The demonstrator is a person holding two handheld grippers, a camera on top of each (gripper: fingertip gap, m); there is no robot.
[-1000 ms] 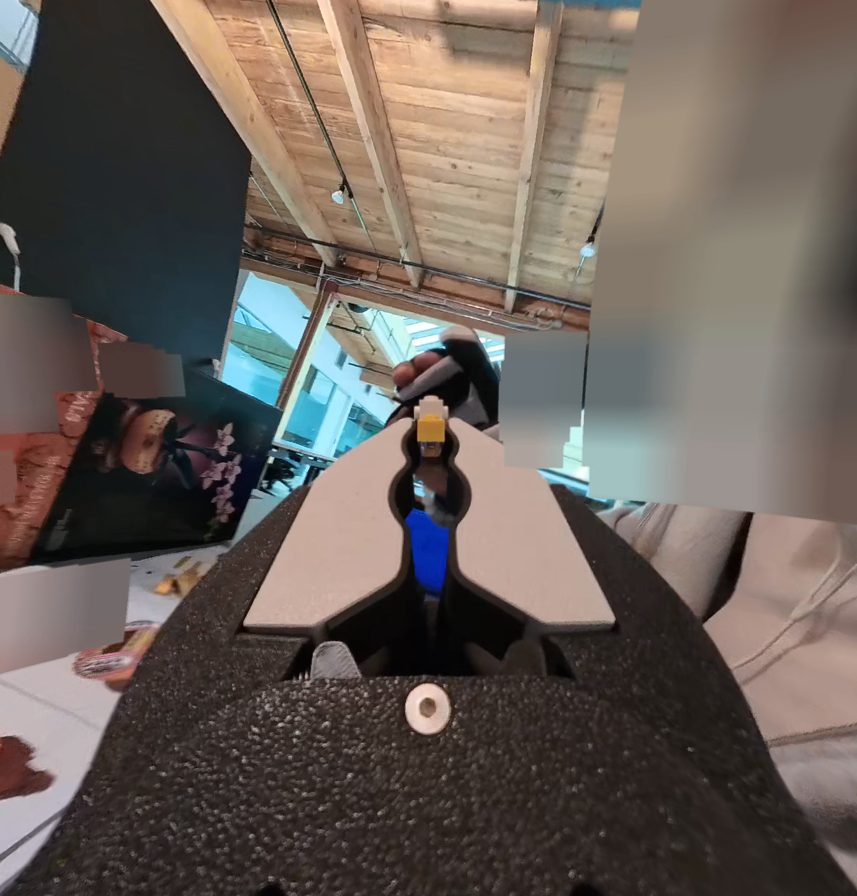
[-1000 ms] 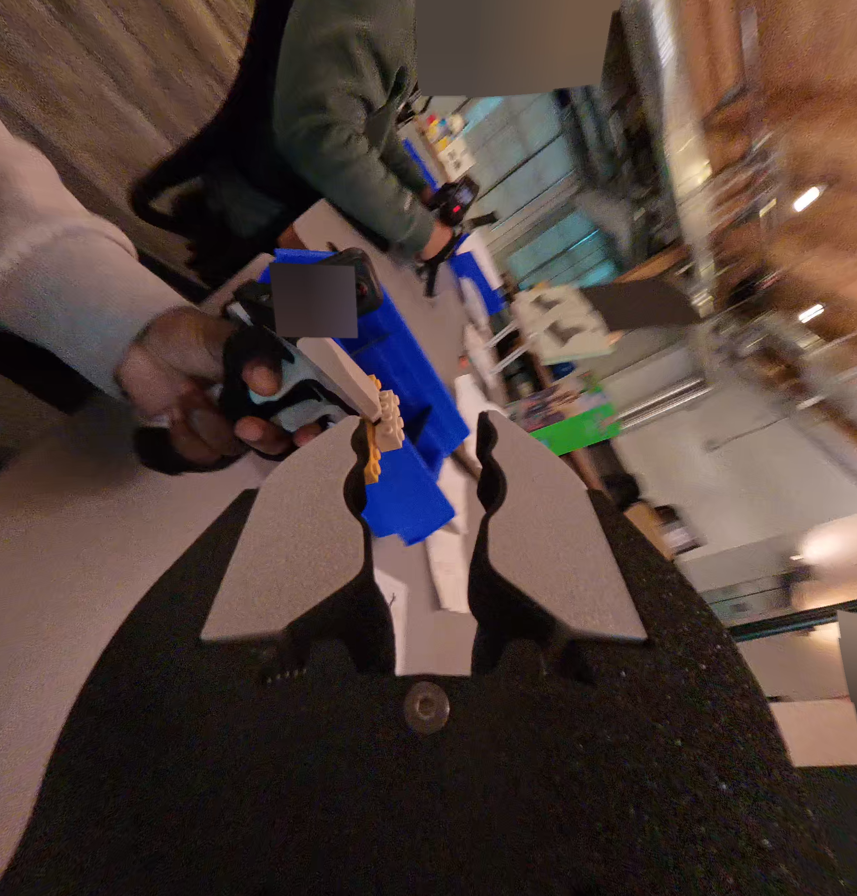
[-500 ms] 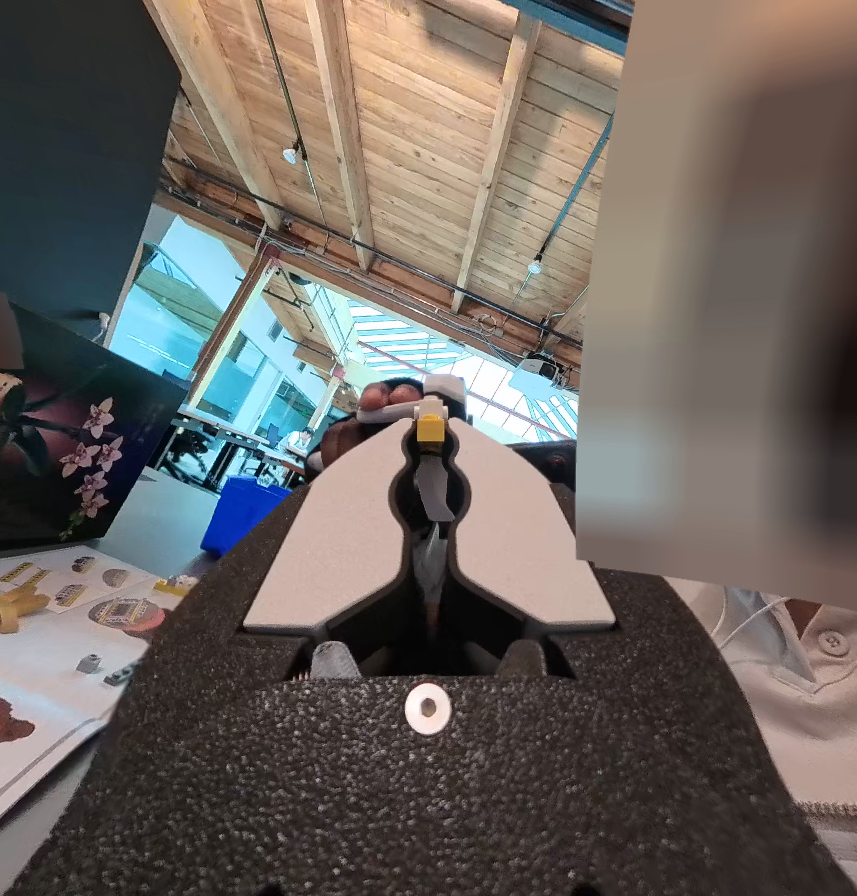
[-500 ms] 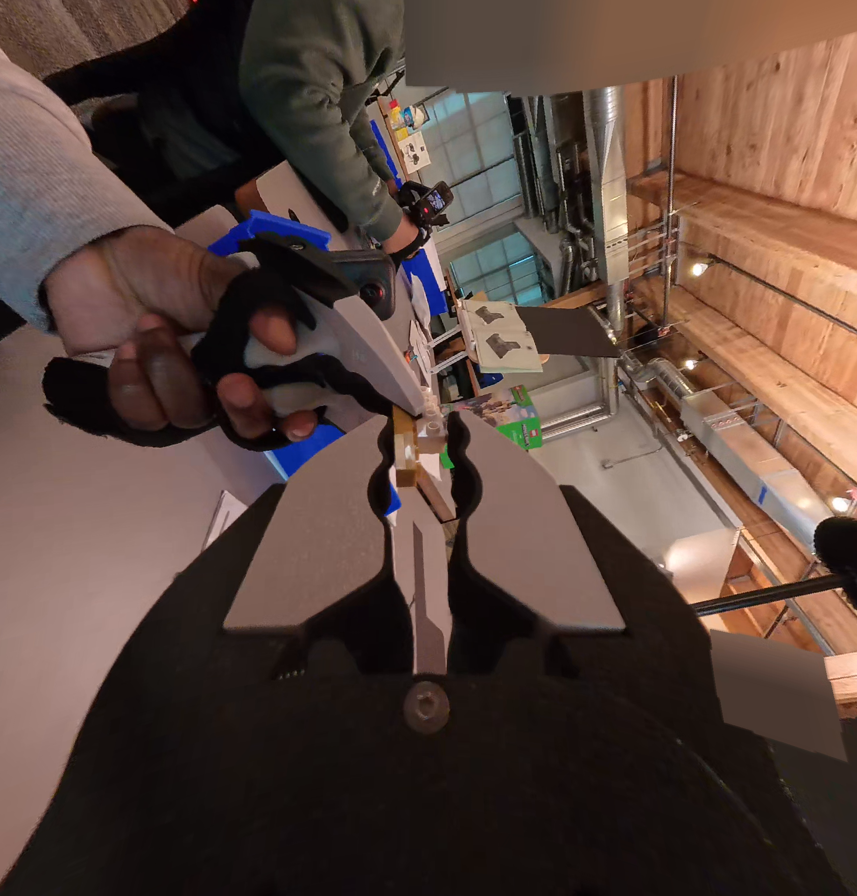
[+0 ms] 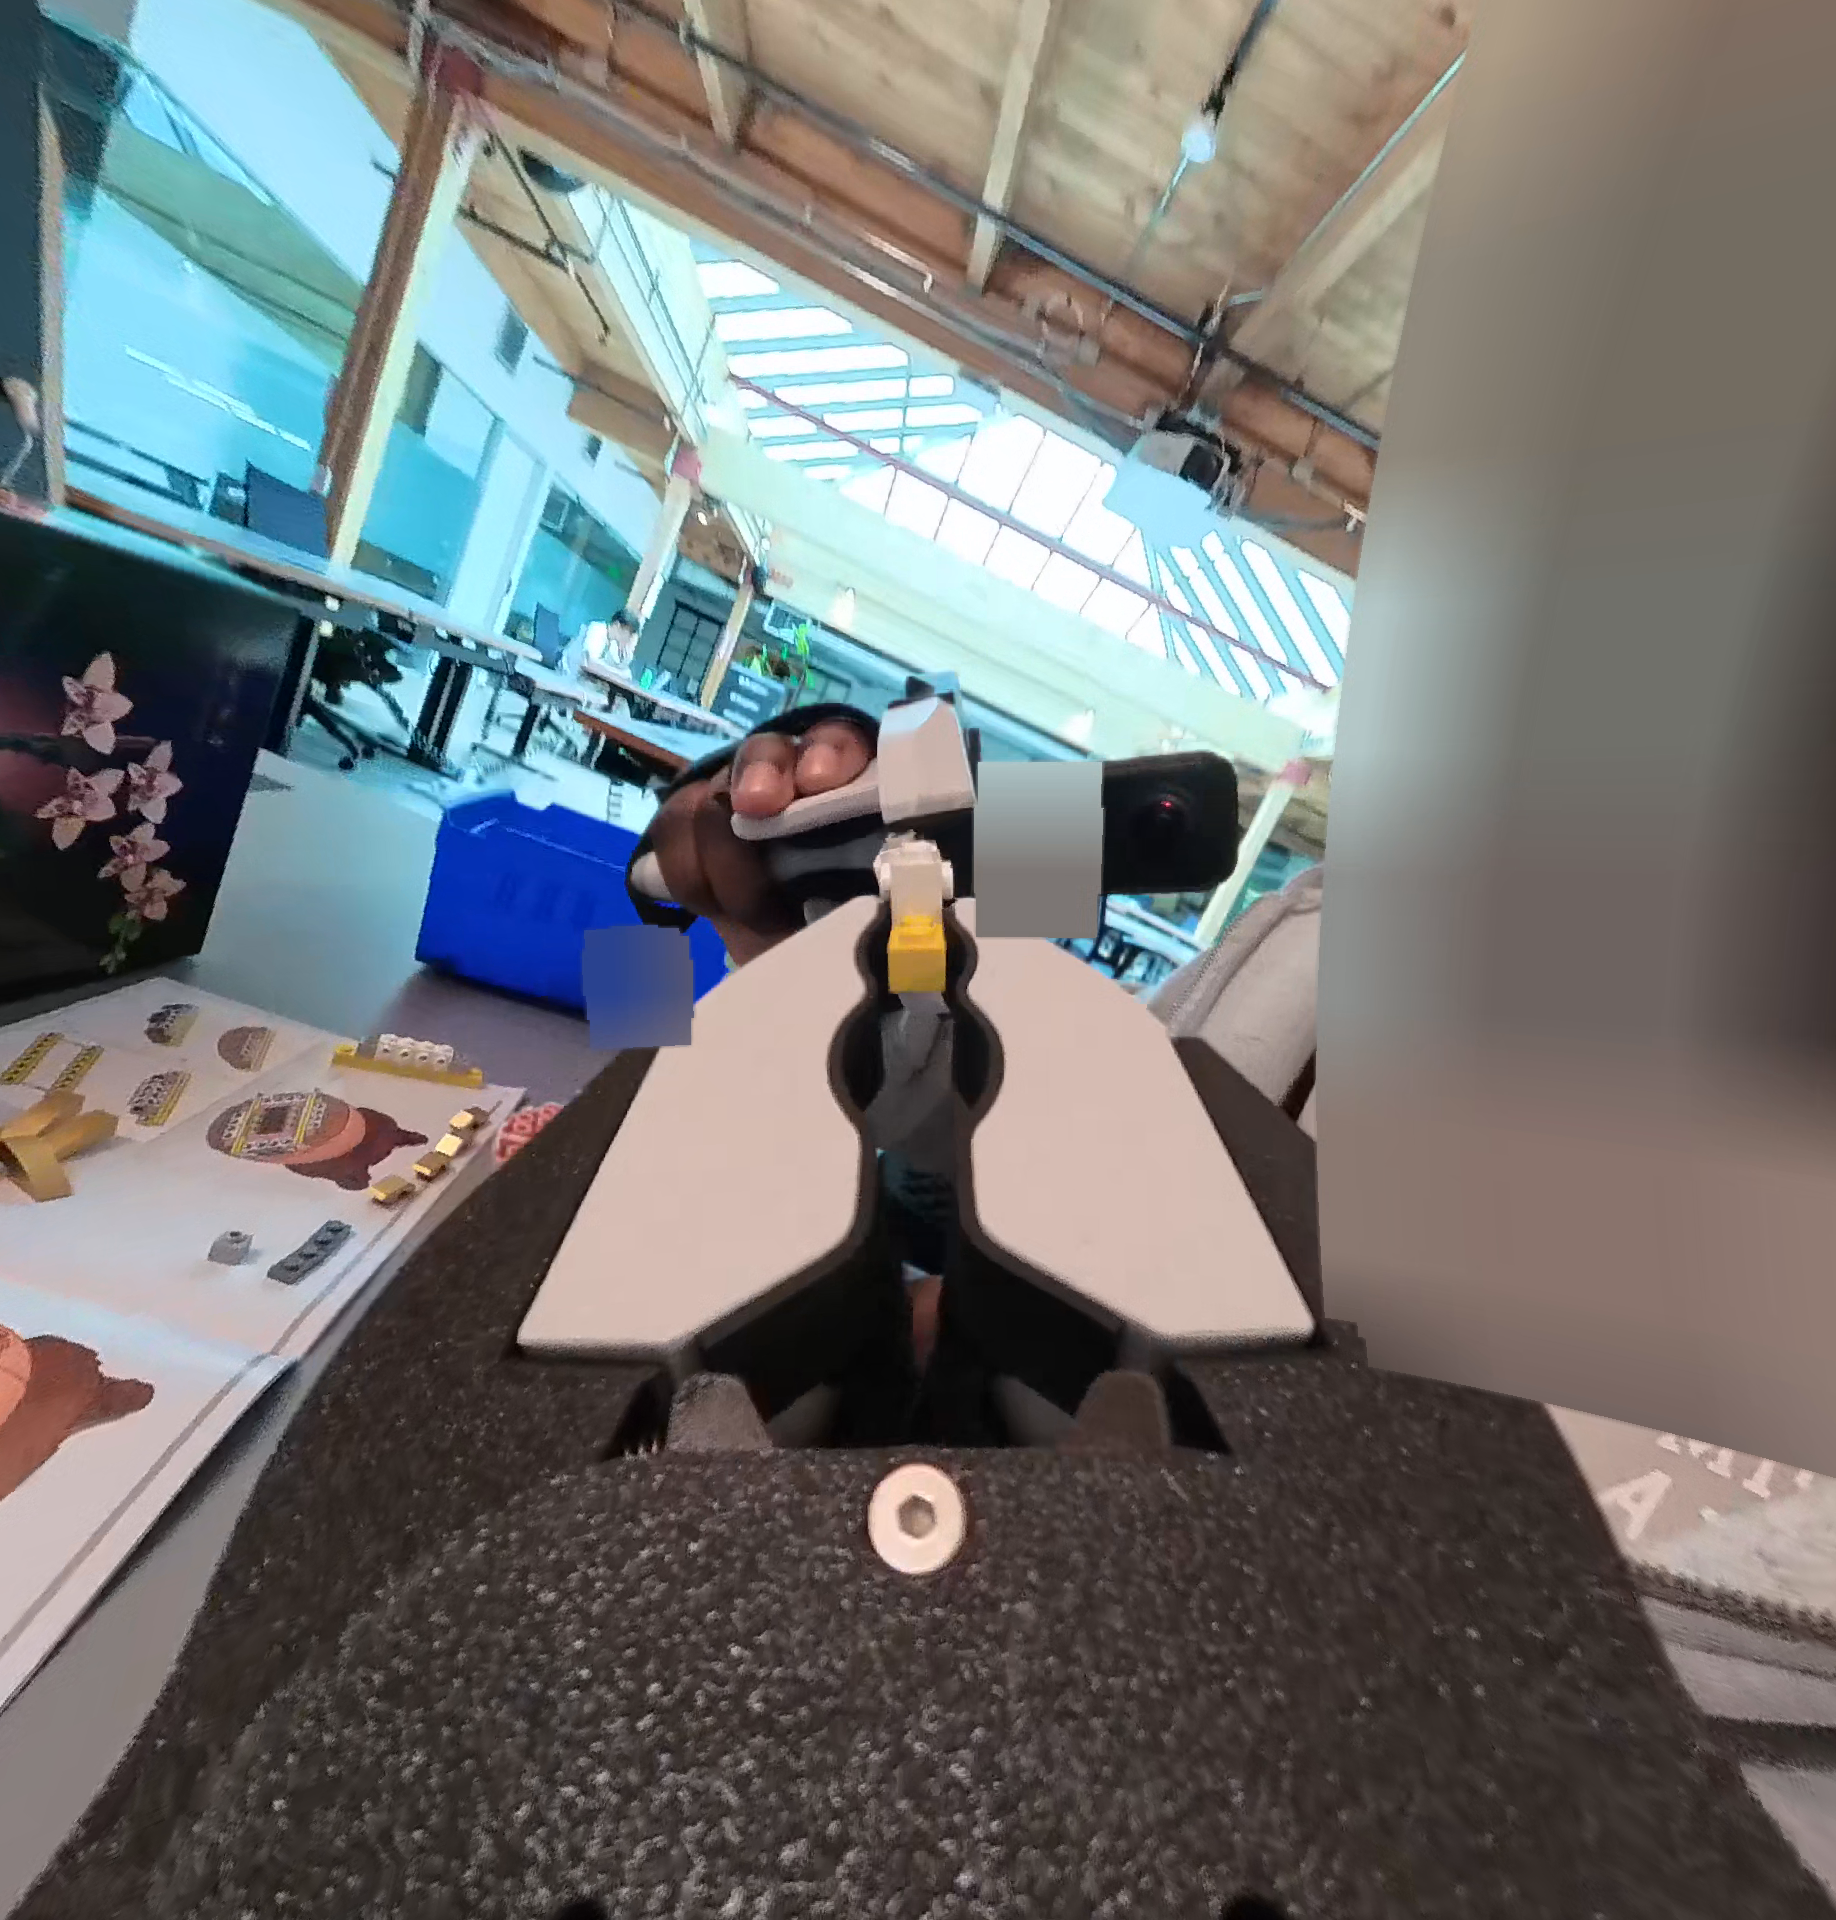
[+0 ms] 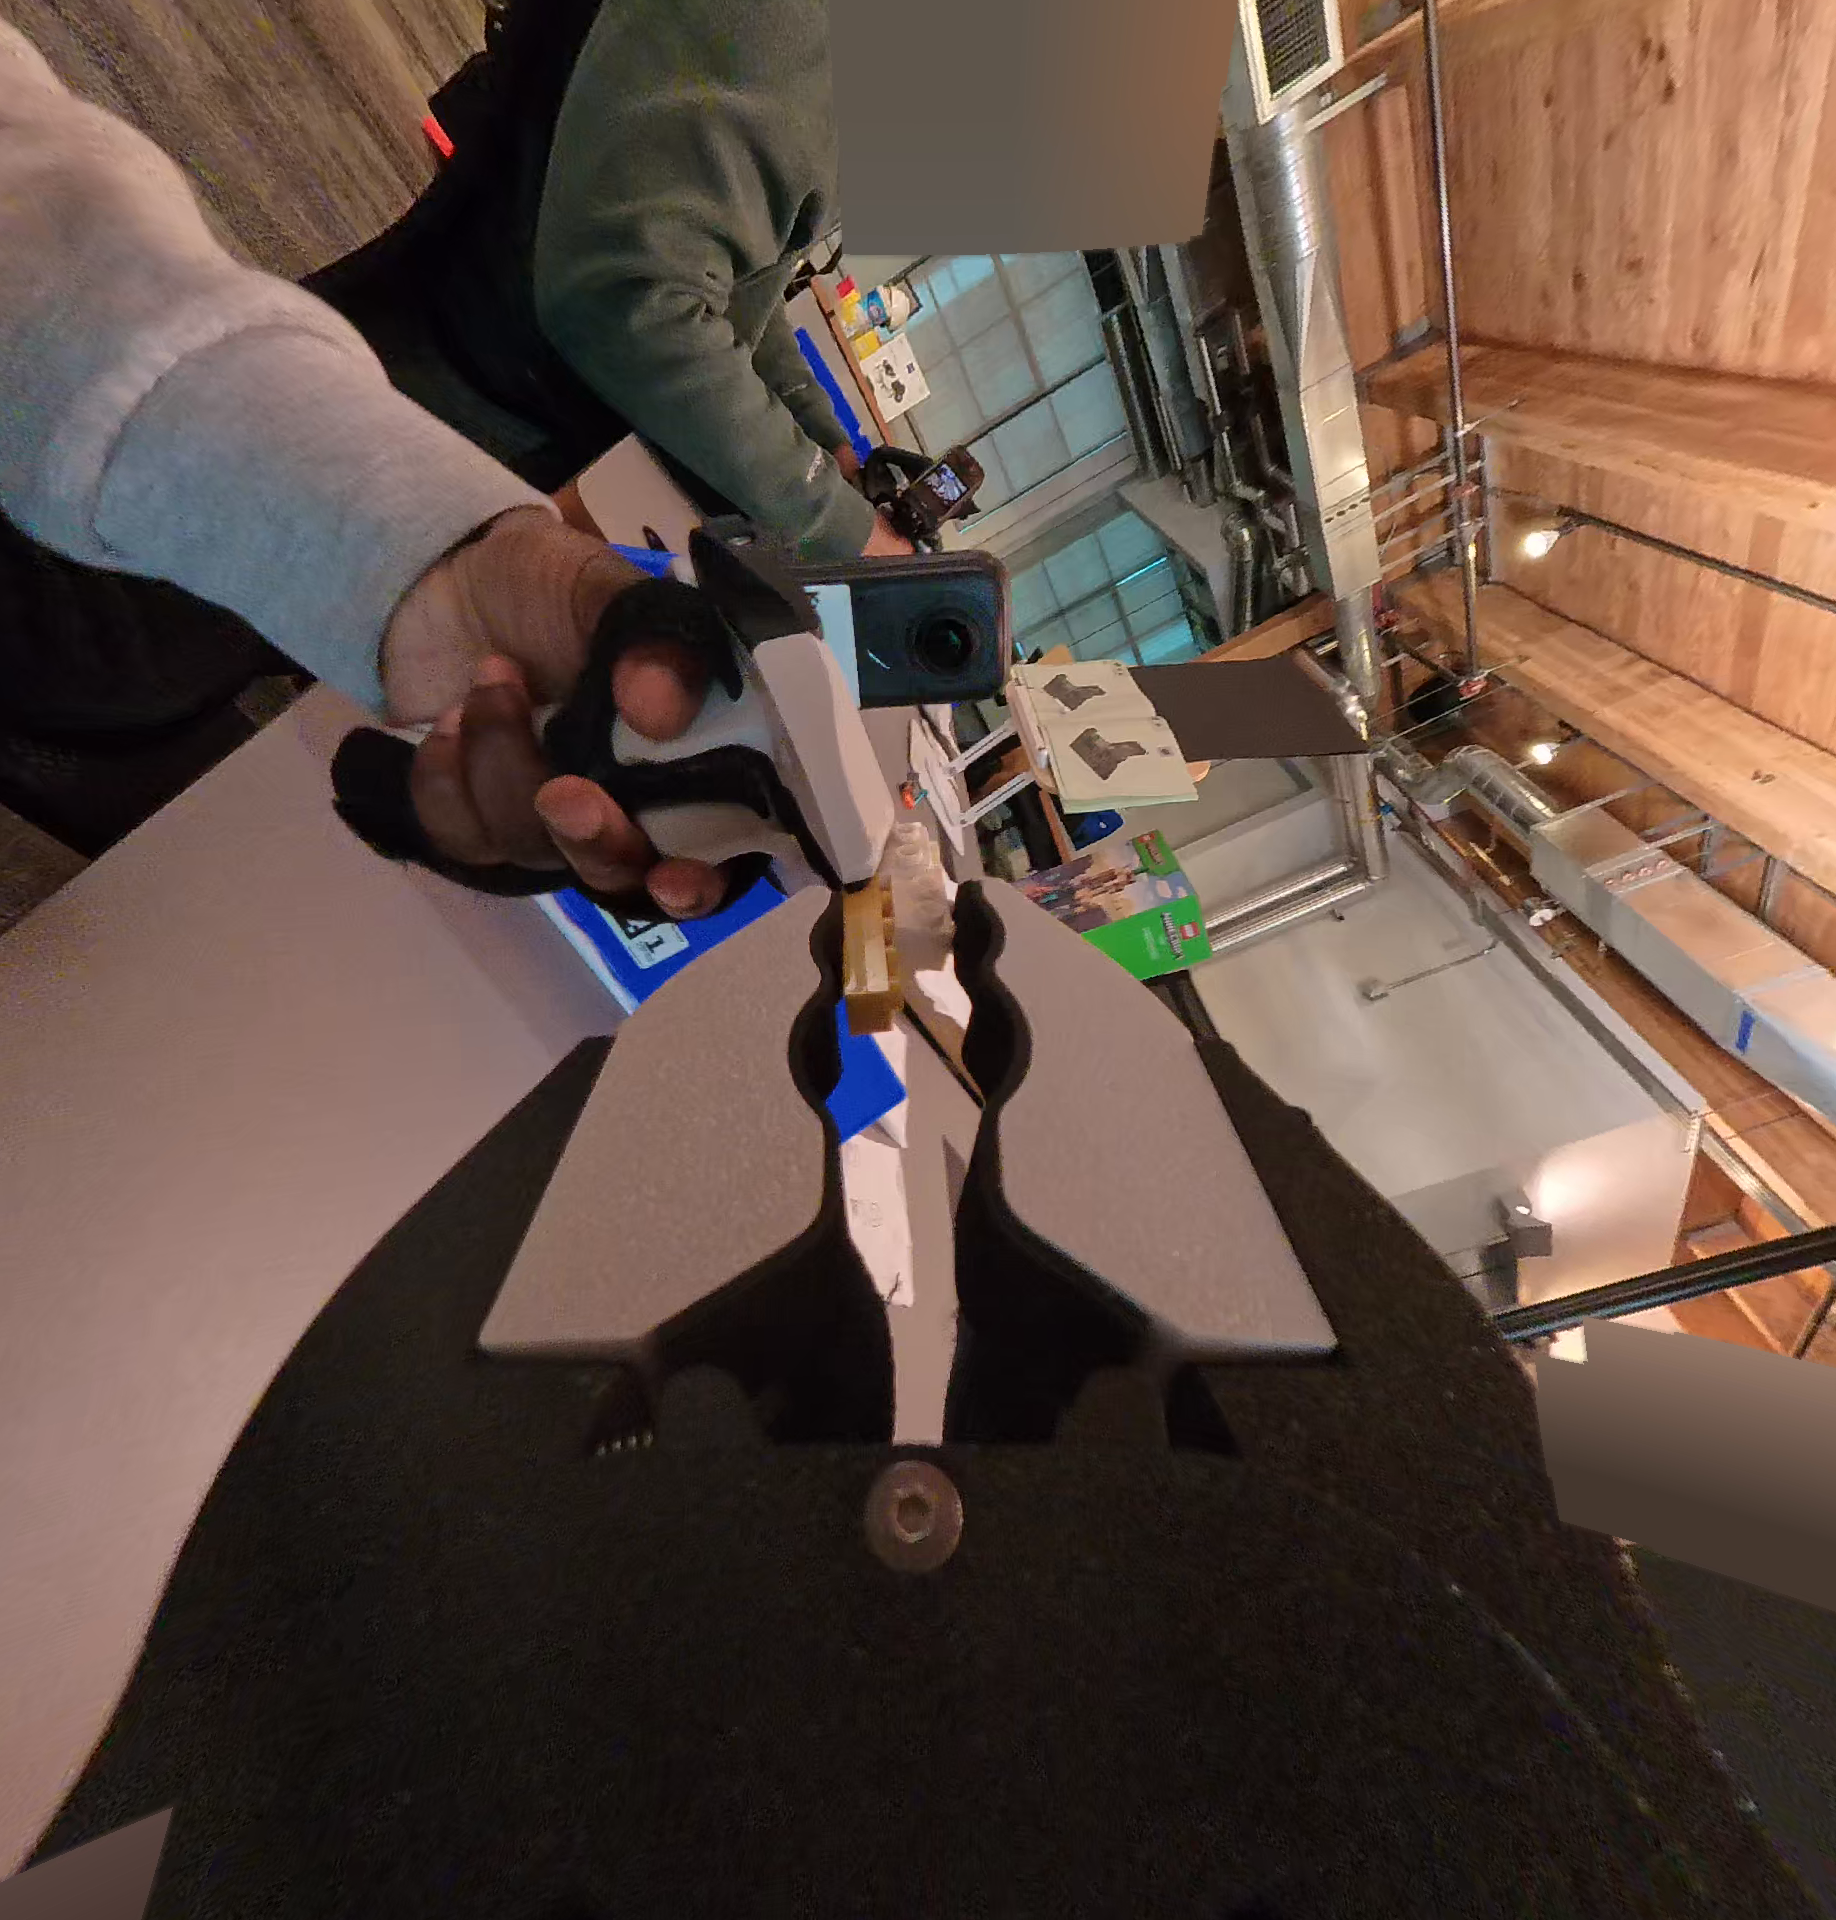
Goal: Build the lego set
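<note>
A small lego assembly, a yellow plate [image 5: 914, 954] with a white brick [image 5: 914, 871] on it, is held in the air between both grippers. My left gripper [image 5: 914, 920] is shut on the yellow part. In the right wrist view the same assembly shows as a tan plate [image 6: 870, 961] and a white brick [image 6: 919, 873]. My right gripper [image 6: 893, 906] has its fingers closed against both sides of it. The left gripper [image 6: 841, 821], in a hand, meets it from the left. The right gripper's body and camera [image 5: 1163, 821] show beyond the piece.
An open instruction booklet [image 5: 166, 1278] lies on the white table [image 6: 166, 1039] with gold strips [image 5: 31, 1153], a yellow-white sub-assembly [image 5: 405, 1060], small tan pieces [image 5: 436, 1153] and grey pieces [image 5: 306, 1236]. A blue bin [image 5: 519, 894] and the set's box [image 5: 83, 790] stand behind. Another person in a green hoodie [image 6: 675, 260] works farther off. The tips of both grippers are at nearly the same place.
My right gripper's jaws went from wide open to closed around the assembly. The left gripper kept its hold while its view swung down, showing more of the table.
</note>
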